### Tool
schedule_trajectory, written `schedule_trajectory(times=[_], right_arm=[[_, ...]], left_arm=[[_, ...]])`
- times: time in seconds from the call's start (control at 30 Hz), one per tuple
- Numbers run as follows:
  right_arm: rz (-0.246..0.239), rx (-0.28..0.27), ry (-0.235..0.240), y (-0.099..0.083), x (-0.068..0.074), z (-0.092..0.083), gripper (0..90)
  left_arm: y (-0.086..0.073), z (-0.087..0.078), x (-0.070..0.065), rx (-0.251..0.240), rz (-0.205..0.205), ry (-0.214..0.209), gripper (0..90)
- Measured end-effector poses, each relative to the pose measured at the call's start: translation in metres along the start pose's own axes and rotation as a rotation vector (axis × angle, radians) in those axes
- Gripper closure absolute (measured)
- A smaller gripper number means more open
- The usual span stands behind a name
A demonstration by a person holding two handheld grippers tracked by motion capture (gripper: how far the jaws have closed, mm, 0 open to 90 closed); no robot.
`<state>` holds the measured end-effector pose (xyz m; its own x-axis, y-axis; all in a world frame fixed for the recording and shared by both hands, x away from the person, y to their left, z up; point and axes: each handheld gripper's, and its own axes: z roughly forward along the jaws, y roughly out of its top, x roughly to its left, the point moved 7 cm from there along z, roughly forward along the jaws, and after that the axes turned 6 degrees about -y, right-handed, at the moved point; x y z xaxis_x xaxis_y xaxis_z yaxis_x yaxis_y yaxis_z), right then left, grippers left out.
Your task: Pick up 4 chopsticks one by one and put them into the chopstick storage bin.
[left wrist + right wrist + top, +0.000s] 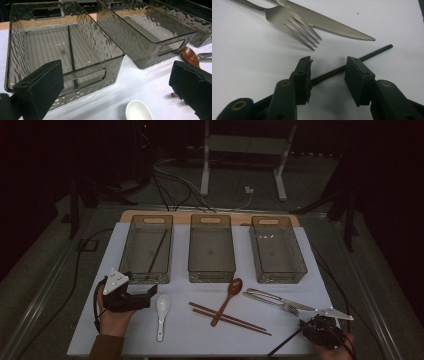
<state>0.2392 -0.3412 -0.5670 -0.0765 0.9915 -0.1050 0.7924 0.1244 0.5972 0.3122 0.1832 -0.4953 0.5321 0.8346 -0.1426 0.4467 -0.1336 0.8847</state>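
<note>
Jaws of our right gripper are straddling a black chopstick at lower centre, seemingly not yet pinching it.

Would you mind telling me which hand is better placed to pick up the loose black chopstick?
Right: its claw already straddles the black chopstick; the left claw faces the bins.

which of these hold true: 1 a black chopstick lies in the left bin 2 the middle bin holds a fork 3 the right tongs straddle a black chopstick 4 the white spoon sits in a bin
1. True: a black chopstick lies in the left bin.
2. False: the middle bin has nothing in it; the fork lies on the table.
3. True: the right tongs have a second black chopstick between their jaws, with a gap on one side.
4. False: the white spoon lies on the white mat, beside the left tongs.
</note>
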Motion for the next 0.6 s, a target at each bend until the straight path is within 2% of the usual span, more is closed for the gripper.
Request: schedule_trajectory(times=[0.2,0.6], right_arm=[[-0.004,-0.002,-0.002,0.0,-0.005,0.0,65.0],[0.036,-0.007,-0.027,0.003,-0.017,0.004,73.8]], left_arm=[[0.0,0.001,-0.001,0.001,0.002,-0.002,0.7],[0.001,0.001,-0.002,0.001,0.007,-0.006,0.7]])
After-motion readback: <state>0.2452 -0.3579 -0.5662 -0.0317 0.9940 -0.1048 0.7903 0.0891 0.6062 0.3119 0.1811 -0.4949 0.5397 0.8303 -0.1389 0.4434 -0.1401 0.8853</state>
